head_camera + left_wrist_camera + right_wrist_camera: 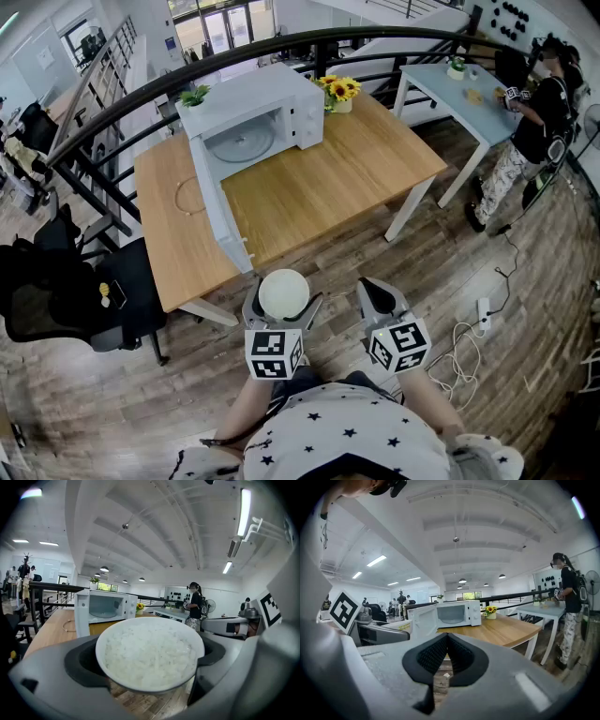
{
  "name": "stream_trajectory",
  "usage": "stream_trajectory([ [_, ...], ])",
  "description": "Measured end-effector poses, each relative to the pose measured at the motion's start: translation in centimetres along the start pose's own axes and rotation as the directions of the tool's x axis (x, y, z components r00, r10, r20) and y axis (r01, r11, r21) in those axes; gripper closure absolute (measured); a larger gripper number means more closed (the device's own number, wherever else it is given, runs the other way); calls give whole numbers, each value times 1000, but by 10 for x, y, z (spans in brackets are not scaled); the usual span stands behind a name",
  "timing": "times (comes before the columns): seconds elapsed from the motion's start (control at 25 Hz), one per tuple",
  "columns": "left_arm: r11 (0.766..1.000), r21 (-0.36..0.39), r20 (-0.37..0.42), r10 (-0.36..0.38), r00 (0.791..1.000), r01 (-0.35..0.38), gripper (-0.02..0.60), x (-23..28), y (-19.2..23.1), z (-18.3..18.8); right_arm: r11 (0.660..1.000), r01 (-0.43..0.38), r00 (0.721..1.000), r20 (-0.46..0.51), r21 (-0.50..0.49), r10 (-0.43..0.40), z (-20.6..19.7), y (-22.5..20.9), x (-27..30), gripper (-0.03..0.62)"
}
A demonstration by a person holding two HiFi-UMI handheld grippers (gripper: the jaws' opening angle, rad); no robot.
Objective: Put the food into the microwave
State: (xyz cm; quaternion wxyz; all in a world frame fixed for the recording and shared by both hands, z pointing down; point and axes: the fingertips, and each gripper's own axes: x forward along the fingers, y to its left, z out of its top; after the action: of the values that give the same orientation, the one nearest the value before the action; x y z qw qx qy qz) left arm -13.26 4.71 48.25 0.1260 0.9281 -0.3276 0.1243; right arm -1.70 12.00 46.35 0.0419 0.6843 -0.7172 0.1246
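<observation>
Status: the task is under way, and the food is not yet in the appliance.

The left hand-held gripper (281, 309) is clamped on a round white bowl heaped with cooked white rice (283, 292). Its jaws stand wide, one on each side of the bowl's wall, and the left gripper view shows the bowl sitting level between them. The bowl is held over the wooden floor, just short of the near edge of the light wooden surface (319, 187). It is well apart from its destination.

The right hand-held gripper (377, 292) has its jaws together with nothing between the pads. It hangs beside the left one, also short of the surface.

The boxy white microwave (267, 108) stands at the far left of the surface. Its door (217, 202) is swung fully open toward the near side. The cavity is open to view and holds only the glass turntable (242, 143).

Also present:
- A pot of yellow sunflowers (339, 91) stands just right of the microwave.
- A small green plant (194, 96) sits on its top.
- A thin looped cord (187, 197) lies on the surface to the left of the door.

Done, as judged from the present layout: the door is open and the food is picked up.

Outstanding:
- Carry the bowl forward past the open door.
- Set it on the turntable.
- Release it.
- Probably close the door.

The free right hand-held gripper appears available for the door.
</observation>
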Motion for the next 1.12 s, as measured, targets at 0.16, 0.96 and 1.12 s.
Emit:
stream_trajectory([
  [0.16,1000,14,11,12,1000,-12,60,-52,-43,-24,1000,-24,999,40,-9,25,-12,24,-65,588],
  [0.96,998,21,53,65,996,-66,60,-159,-133,-57,995,-90,992,80,-42,93,-45,53,-201,588],
  [1.12,997,23,53,66,996,-68,60,-157,-136,-58,995,-89,992,82,-39,92,-47,49,-202,588],
])
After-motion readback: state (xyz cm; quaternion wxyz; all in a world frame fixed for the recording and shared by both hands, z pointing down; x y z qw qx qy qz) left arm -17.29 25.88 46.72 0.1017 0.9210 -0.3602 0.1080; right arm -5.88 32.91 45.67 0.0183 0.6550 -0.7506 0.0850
